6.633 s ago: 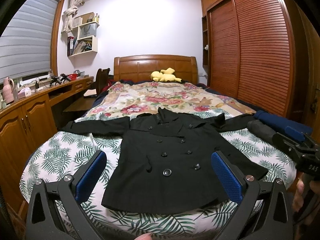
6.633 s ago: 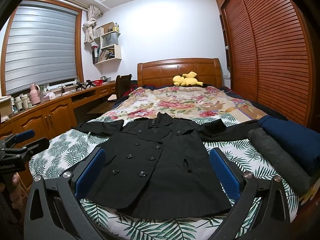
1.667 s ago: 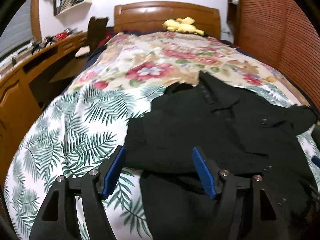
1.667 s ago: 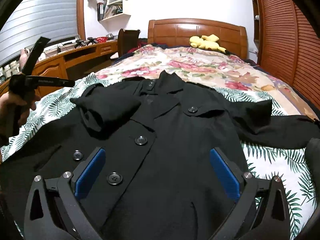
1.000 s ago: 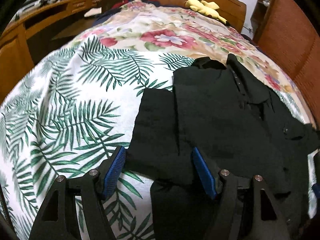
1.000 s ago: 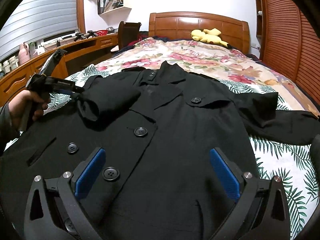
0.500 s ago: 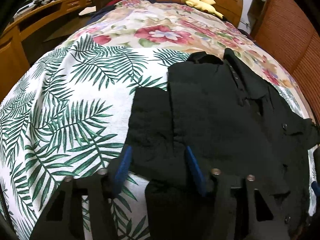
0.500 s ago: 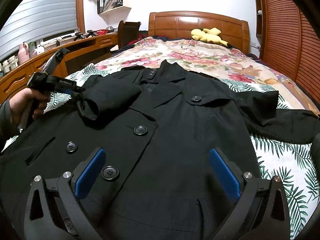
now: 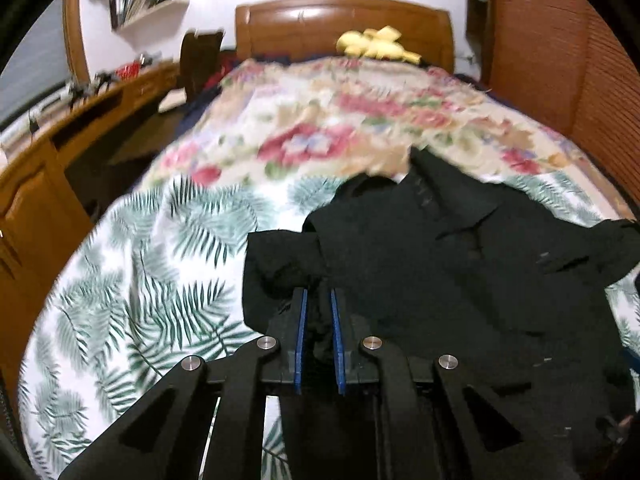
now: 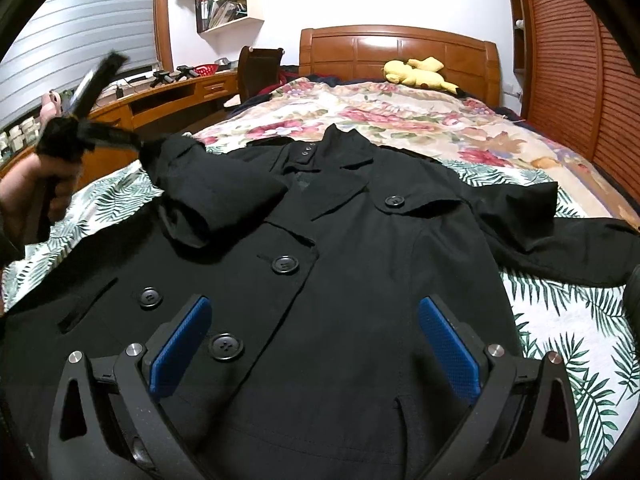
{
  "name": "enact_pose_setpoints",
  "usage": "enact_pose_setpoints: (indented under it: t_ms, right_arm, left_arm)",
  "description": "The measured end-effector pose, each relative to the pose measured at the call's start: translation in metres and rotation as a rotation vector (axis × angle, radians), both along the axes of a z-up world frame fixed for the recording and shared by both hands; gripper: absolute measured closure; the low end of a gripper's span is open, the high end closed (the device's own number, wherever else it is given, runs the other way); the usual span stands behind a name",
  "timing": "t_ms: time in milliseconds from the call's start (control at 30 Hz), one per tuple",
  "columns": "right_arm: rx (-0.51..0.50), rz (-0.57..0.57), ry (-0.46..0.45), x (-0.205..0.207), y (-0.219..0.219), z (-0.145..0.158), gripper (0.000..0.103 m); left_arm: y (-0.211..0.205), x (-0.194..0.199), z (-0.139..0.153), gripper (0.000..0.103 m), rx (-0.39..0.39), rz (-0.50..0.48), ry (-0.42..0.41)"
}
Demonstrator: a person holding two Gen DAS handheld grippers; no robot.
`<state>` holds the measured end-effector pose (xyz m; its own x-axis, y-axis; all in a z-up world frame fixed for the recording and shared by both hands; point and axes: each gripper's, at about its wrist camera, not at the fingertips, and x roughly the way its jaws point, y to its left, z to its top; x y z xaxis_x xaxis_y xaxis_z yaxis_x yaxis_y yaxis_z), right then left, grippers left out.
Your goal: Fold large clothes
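Left gripper (image 9: 318,300), its jaws having just been closing, pinches the folded-in sleeve (image 10: 208,188) of the black coat (image 10: 360,280) spread on the bed (image 10: 560,320); right gripper (image 10: 314,344) hovers spread above its front.

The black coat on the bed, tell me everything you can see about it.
The black coat lies front up on the leaf-print bedspread, collar toward the headboard. It looks like matte woven cloth, double-breasted with large black buttons, wide lapels and slit pockets. One sleeve trails off flat to the side; the other is folded over the chest. The left gripper has just been closing and its blue pads pinch that folded sleeve's cloth. The right gripper hovers open over the lower front.
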<state>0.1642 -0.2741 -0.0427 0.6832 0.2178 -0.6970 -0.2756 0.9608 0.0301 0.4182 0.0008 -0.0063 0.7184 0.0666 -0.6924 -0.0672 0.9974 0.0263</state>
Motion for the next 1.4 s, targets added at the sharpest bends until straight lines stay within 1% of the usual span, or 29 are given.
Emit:
enact_pose_setpoints:
  t_ms: [100,200,333,433,500,633,700,733,767,800,867,900,933,1067,1167,1333,1400]
  right_arm:
    - [0.019,-0.001,-0.005,-0.006,-0.004,0.007,0.000]
    - [0.025,0.000,-0.026,-0.015,-0.009,0.016,0.000]
    - [0.015,-0.008,-0.054,-0.027,-0.019,0.027,0.000]
    - [0.016,-0.027,-0.071,-0.034,-0.032,0.035,0.000]
    - [0.020,-0.042,-0.080,-0.039,-0.041,0.041,0.000]
    - [0.021,-0.059,-0.096,-0.050,-0.054,0.049,0.000]
    - [0.014,-0.064,-0.102,-0.054,-0.058,0.052,0.000]
    - [0.008,-0.067,-0.106,-0.057,-0.060,0.053,0.000]
    - [0.004,-0.068,-0.107,-0.058,-0.062,0.053,0.000]
    - [-0.001,-0.070,-0.107,-0.059,-0.063,0.053,0.000]
    - [-0.010,-0.071,-0.105,-0.061,-0.065,0.052,0.000]
    - [-0.011,-0.070,-0.102,-0.061,-0.066,0.052,0.000]
    - [-0.011,-0.069,-0.101,-0.062,-0.066,0.052,0.000]
    - [-0.010,-0.060,-0.100,-0.064,-0.064,0.054,0.000]
    - [-0.003,-0.042,-0.100,-0.065,-0.058,0.055,0.000]
    - [0.031,0.016,-0.083,-0.061,-0.039,0.052,0.000]
    - [0.035,0.053,-0.080,-0.060,-0.025,0.050,0.001]
  left_arm:
    - [-0.021,-0.021,0.026,0.092,0.019,-0.034,-0.054]
    - [-0.046,-0.044,0.046,0.092,0.033,-0.082,-0.097]
    - [-0.077,-0.080,0.064,0.092,0.038,-0.146,-0.142]
    - [-0.094,-0.109,0.070,0.092,0.041,-0.193,-0.171]
    - [-0.106,-0.129,0.070,0.092,0.049,-0.224,-0.187]
    - [-0.113,-0.162,0.063,0.091,0.051,-0.267,-0.196]
    - [-0.119,-0.177,0.060,0.091,0.082,-0.265,-0.211]
    - [-0.121,-0.186,0.057,0.089,0.106,-0.256,-0.225]
    - [-0.123,-0.192,0.054,0.085,0.120,-0.254,-0.237]
    - [-0.125,-0.202,0.052,0.083,0.120,-0.262,-0.246]
    - [-0.125,-0.215,0.044,0.074,0.090,-0.278,-0.242]
    - [-0.122,-0.223,0.042,0.071,0.068,-0.284,-0.236]
    - [-0.121,-0.231,0.040,0.066,0.048,-0.287,-0.234]
    - [-0.106,-0.255,0.039,0.052,0.018,-0.294,-0.254]
    - [-0.095,-0.273,0.035,0.048,0.004,-0.283,-0.259]
    - [-0.072,-0.290,0.024,0.047,-0.009,-0.239,-0.245]
    - [-0.065,-0.295,0.020,0.047,-0.019,-0.224,-0.238]
